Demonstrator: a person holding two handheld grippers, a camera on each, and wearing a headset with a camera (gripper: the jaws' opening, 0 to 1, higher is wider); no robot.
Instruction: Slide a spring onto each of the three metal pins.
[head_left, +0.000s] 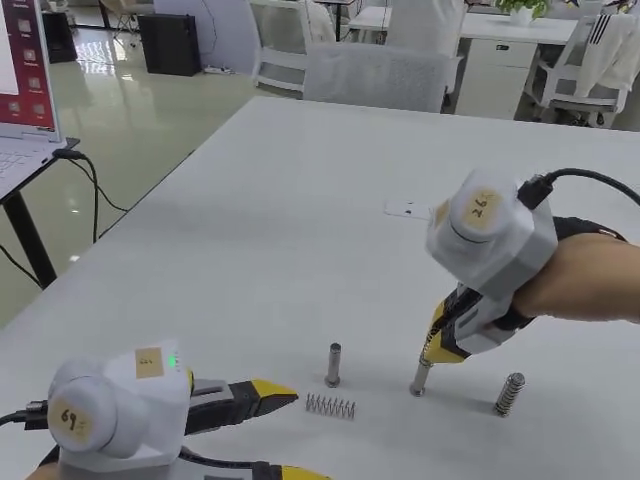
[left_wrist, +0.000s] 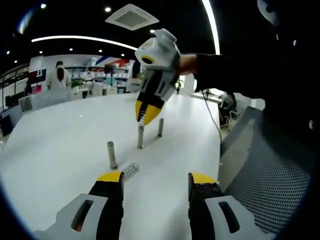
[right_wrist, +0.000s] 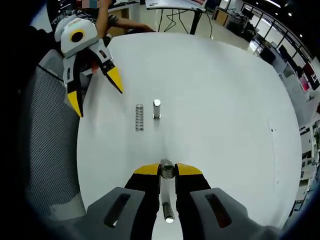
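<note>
Three metal pins stand on the white table (head_left: 250, 230). The left pin (head_left: 333, 365) (left_wrist: 111, 154) (right_wrist: 157, 109) is bare, with a loose spring (head_left: 330, 405) (left_wrist: 131, 169) (right_wrist: 139, 117) lying beside it. Over the middle pin (head_left: 420, 378) (left_wrist: 140, 136) my right gripper (head_left: 432, 350) (right_wrist: 167, 172) (left_wrist: 148, 116) is shut on a second spring (right_wrist: 167, 170) (left_wrist: 142, 118), which sits at the pin's top. The right pin (head_left: 509, 394) (left_wrist: 160, 127) wears a spring. My left gripper (head_left: 290, 432) (left_wrist: 156, 180) (right_wrist: 98, 97) is open just short of the loose spring.
A small white label (head_left: 405, 209) lies farther back on the table. A grey mesh chair back (left_wrist: 270, 170) is close on the near side. A laptop (head_left: 20, 90) stands on a side desk at the left, with chairs and desks beyond the far edge.
</note>
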